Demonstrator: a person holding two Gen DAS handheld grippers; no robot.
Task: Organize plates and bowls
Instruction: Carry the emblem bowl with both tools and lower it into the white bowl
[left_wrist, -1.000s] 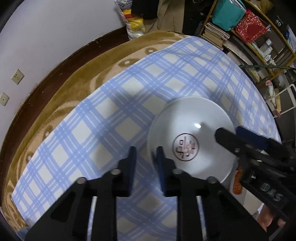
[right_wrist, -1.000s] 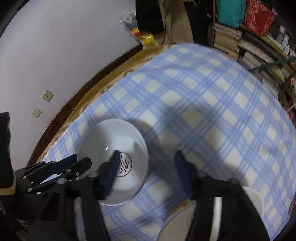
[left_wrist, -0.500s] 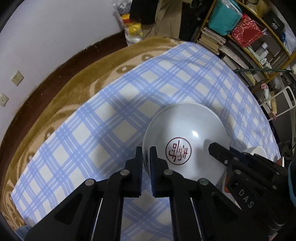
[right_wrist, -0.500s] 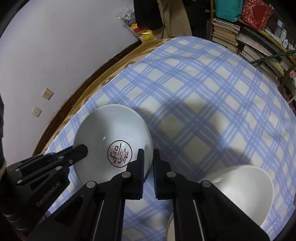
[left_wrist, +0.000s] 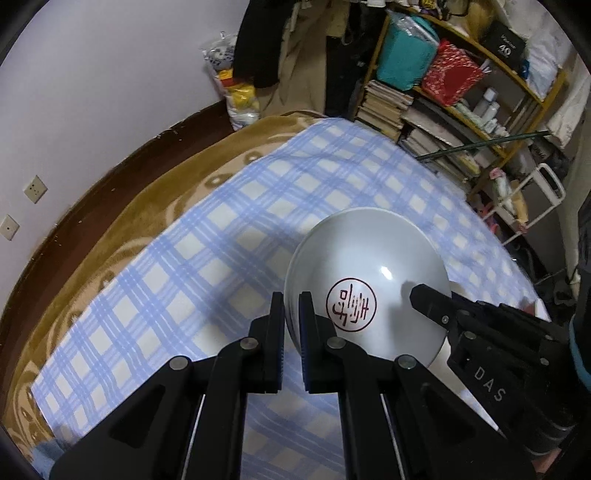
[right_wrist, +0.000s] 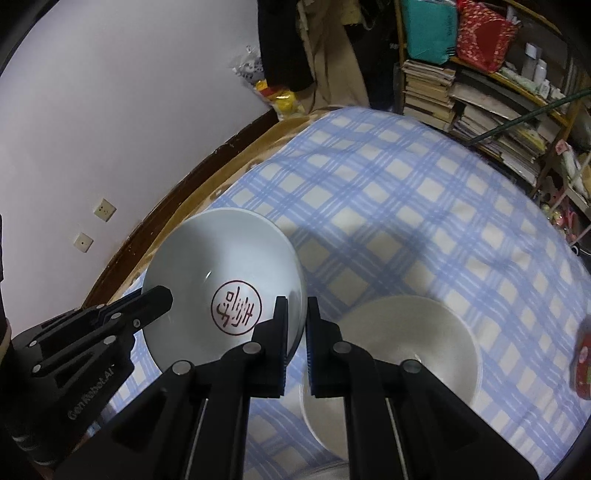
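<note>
A pale grey bowl with a red round mark inside (left_wrist: 369, 280) is held above the blue checked cloth. My left gripper (left_wrist: 291, 306) is shut on its left rim. My right gripper (right_wrist: 297, 314) is shut on the opposite rim of the same bowl (right_wrist: 221, 273). Each gripper shows in the other's view: the right one in the left wrist view (left_wrist: 436, 306), the left one in the right wrist view (right_wrist: 147, 306). A white bowl (right_wrist: 413, 343) sits on the cloth to the right, stacked on other white dishes (right_wrist: 321, 413).
The table has a blue checked cloth (left_wrist: 229, 236) over a brown blanket (left_wrist: 155, 192). A wall with sockets (left_wrist: 35, 188) is at left. Shelves with books and boxes (left_wrist: 424, 103) stand behind. A red item (right_wrist: 583, 365) lies at the cloth's right edge.
Both grippers closed on the bowl's rims and lifted it; the bowl now sits higher and tilted, and the white bowl below has come into the right wrist view.
</note>
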